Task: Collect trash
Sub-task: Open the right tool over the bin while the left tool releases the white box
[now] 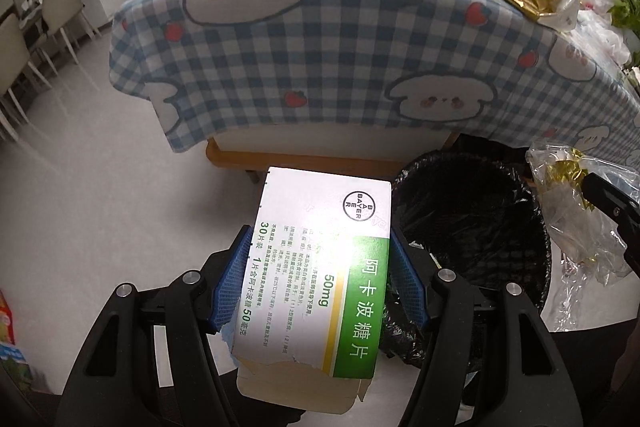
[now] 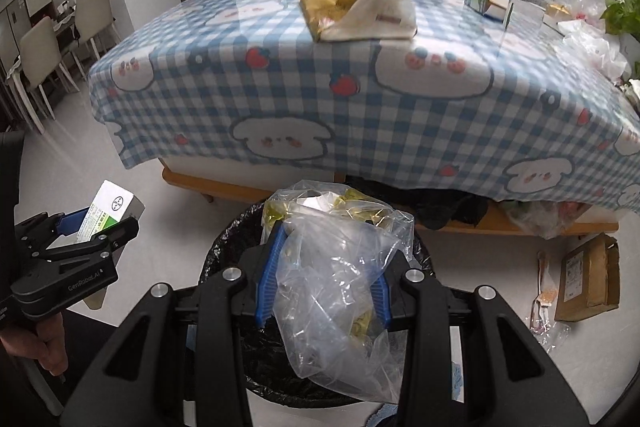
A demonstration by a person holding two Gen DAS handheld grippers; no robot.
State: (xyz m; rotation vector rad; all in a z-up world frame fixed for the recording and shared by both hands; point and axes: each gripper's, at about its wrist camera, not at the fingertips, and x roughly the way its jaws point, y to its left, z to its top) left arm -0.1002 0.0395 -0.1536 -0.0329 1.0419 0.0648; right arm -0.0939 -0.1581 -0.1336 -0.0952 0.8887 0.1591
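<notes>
Torn medicine box [image 1: 320, 267], crumpled plastic bag [image 2: 340, 279]

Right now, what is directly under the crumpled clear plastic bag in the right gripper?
Under the crumpled clear plastic bag, clamped by the right gripper, is the round bin with a black liner. The bag covers most of its opening, so its contents cannot be seen.

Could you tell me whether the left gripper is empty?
No, the left gripper is clamped on a white and green medicine box.

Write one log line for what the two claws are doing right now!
left claw: shut on medicine box | right claw: shut on clear plastic bag | black-lined bin: below both | drop: not yet
</notes>
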